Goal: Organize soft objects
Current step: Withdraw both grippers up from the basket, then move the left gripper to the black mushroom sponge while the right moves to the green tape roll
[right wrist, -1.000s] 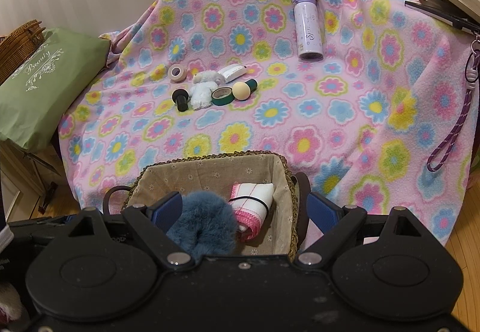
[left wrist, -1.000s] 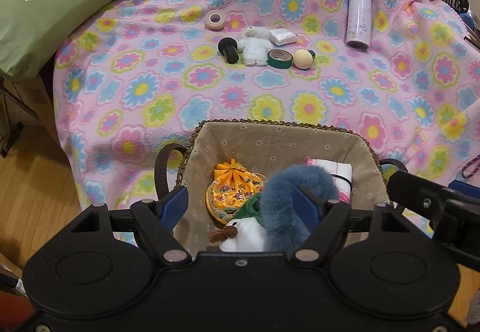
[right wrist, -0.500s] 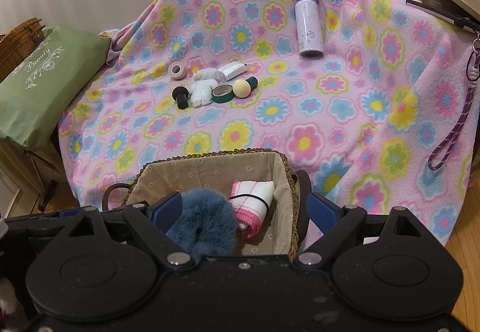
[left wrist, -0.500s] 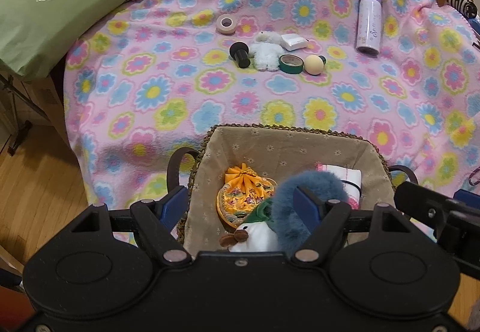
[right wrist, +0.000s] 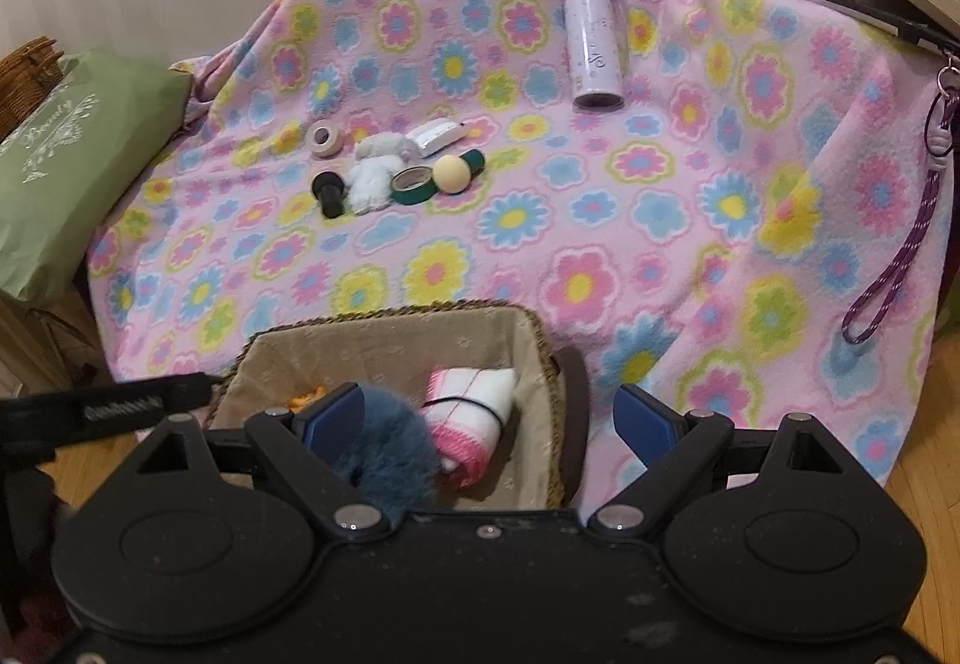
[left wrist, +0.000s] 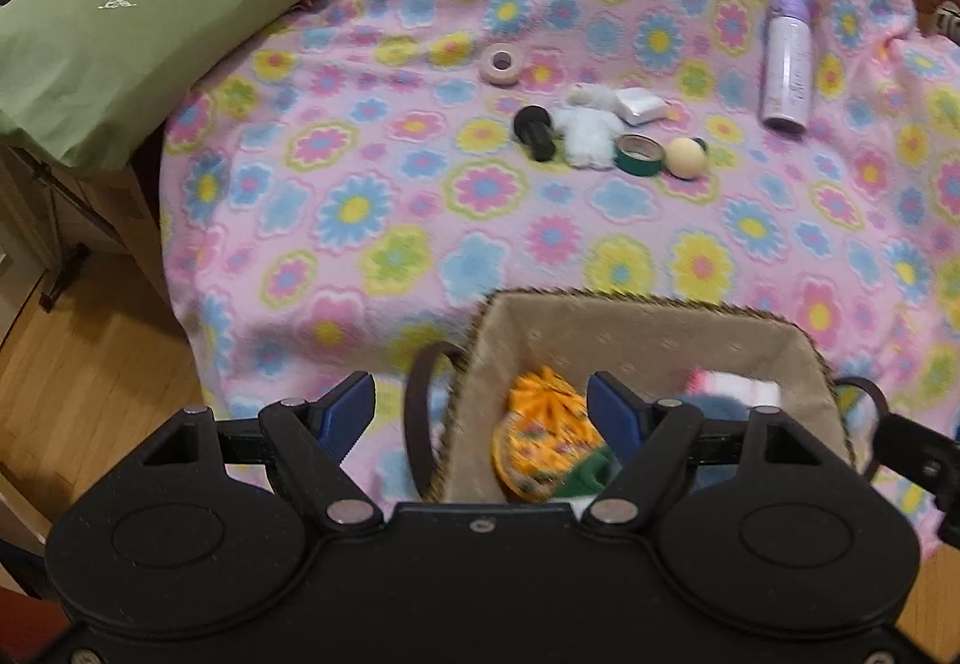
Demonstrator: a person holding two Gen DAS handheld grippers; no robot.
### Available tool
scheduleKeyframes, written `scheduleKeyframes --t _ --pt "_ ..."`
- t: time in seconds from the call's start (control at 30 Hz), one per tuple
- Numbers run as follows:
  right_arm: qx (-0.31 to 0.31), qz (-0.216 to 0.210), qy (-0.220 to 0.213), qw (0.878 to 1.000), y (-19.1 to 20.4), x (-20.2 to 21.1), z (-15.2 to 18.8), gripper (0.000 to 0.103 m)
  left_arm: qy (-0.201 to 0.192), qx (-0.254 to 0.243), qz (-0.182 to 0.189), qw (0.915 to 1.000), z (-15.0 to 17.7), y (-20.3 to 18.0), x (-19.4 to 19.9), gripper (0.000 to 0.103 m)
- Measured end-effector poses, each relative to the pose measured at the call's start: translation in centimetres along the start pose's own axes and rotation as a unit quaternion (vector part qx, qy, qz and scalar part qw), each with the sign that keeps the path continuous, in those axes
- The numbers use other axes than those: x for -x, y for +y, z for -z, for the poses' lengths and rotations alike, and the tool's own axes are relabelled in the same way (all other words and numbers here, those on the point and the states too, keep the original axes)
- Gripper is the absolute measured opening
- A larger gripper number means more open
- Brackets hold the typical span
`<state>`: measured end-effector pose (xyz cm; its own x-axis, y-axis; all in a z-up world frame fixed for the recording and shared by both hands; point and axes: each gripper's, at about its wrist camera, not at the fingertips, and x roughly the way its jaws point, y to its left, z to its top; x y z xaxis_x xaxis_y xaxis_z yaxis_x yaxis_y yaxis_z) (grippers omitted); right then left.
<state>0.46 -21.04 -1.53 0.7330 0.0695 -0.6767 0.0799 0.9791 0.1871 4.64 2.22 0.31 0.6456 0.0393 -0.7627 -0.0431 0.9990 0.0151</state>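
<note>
A fabric-lined woven basket (left wrist: 648, 304) (right wrist: 390, 317) sits at the near edge of the flowered blanket. It holds an orange pouch (left wrist: 543, 436), a blue fluffy thing (right wrist: 384, 454) and a pink and white rolled cloth (right wrist: 474, 415). A white plush toy (left wrist: 585, 133) (right wrist: 375, 172) lies further back on the blanket among small hard items. My left gripper (left wrist: 480, 412) is open above the basket's left handle, with nothing gripped. My right gripper (right wrist: 489, 421) hangs open over the basket's right half, its left finger beside the blue fluff.
Around the plush toy lie a black knob (left wrist: 534, 131), a beige tape roll (left wrist: 503, 64), a green tape roll (left wrist: 639, 155), a cream ball (left wrist: 684, 157) and a white packet (left wrist: 642, 105). A purple bottle (right wrist: 591, 46) stands behind; a green cushion (left wrist: 120, 16) lies left; a purple cord (right wrist: 894, 268) hangs right.
My left gripper has drifted left and pulled back a little, so the basket now sits right of its fingers and the blue fluff is mostly hidden. The right gripper has stayed put.
</note>
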Motion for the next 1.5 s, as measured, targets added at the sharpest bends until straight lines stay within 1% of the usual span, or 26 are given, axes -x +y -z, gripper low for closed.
scheduleKeyframes --t 0.13,0.3,0.6,0.8,1.0,1.27,1.43,1.5 --pt "-0.003 0.007 -0.002 1.000 -0.3 -0.8 -0.9 0.091 0.002 -0.001 -0.010 0.9999 -1.2 0.4 -1.0 0.074" --pt "-0.004 0.010 -0.001 1.000 -0.3 -2.0 -2.2 0.091 0.008 -0.013 -0.013 0.9998 -2.4 -0.1 -2.2 0.074" --pt "0.008 0.007 0.020 1.000 0.2 -5.4 -4.6 0.091 0.024 -0.045 -0.006 0.9987 -4.2 -1.5 -4.8 0.074" --pt "0.020 0.009 0.040 0.999 0.7 -8.7 -6.7 0.091 0.042 -0.053 -0.005 0.9977 -5.8 -2.0 -7.5 0.074" --pt "0.036 0.013 0.055 0.998 0.8 -12.4 -9.0 0.091 0.052 -0.054 -0.011 0.9971 -8.3 -2.2 -10.9 0.074" --pt "0.049 0.018 0.063 0.997 1.4 -17.1 -11.9 0.091 0.068 -0.050 -0.017 0.9963 -10.9 -2.5 -15.5 0.074" --pt "0.066 0.011 0.057 0.996 3.0 -20.1 -13.9 0.090 0.074 -0.043 -0.014 0.9962 -12.0 -2.3 -17.3 0.074" --pt "0.075 0.004 0.057 0.996 3.9 -21.4 -14.6 0.087 0.077 -0.035 -0.013 0.9964 -12.4 -2.0 -17.8 0.074"
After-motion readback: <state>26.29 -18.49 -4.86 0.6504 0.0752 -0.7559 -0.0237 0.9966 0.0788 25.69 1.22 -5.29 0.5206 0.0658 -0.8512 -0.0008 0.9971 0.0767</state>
